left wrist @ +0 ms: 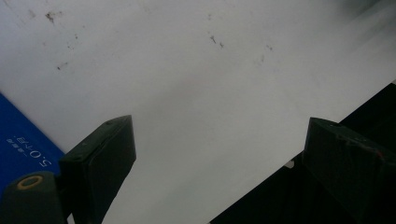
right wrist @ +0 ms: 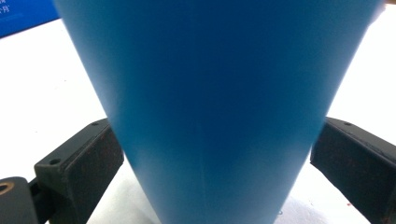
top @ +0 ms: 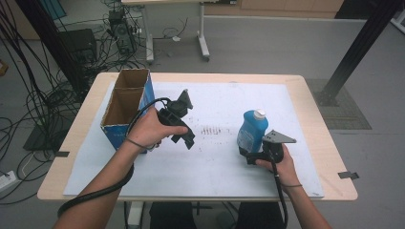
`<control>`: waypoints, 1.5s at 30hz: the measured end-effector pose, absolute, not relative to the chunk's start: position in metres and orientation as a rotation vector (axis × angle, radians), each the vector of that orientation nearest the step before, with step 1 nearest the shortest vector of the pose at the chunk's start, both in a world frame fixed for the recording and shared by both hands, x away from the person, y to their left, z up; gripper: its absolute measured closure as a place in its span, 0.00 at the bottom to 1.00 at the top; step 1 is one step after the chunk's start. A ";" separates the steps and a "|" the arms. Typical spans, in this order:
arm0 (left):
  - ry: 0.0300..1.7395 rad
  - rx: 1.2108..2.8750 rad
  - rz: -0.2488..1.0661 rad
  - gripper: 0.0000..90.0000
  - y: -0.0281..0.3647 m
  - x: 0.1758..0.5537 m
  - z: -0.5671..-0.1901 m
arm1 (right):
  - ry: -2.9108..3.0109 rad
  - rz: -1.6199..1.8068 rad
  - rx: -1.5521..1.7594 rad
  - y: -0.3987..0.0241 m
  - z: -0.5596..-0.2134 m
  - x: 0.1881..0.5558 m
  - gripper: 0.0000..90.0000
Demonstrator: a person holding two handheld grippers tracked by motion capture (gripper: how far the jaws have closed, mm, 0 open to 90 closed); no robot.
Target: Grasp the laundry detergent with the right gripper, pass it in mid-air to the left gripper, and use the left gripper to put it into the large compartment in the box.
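While the right hand-held gripper [top: 251, 153] has its jaws set around the base of the blue bottle [top: 252, 130], seemingly pressing both sides to steady it upright at the near right of the table [top: 305, 95], the left hand-held gripper [top: 184, 102] hovers open and empty beside the cardboard box [top: 125, 102] at the far left, likely the bottle's destination.

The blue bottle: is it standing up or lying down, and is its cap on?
Upright. The blue bottle stands on the white mat with its white cap on top, and the right gripper sits at its base.
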State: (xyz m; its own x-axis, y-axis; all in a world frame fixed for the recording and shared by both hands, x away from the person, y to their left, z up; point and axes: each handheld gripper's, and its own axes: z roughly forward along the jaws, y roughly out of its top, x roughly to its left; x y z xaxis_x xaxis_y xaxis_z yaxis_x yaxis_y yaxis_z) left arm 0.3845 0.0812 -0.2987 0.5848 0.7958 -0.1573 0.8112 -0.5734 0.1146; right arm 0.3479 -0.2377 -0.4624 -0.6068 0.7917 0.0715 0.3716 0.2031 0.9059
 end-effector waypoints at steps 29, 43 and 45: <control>1.348 2.642 -0.137 0.11 0.080 0.385 -0.300 | 2.074 1.396 1.089 -0.235 -0.463 0.347 0.03; 1.342 2.642 -0.132 0.11 0.078 0.385 -0.298 | 2.072 1.405 1.086 -0.234 -0.463 0.345 0.03; 1.345 2.641 -0.133 0.11 0.078 0.385 -0.298 | 2.073 1.404 1.086 -0.234 -0.463 0.345 0.03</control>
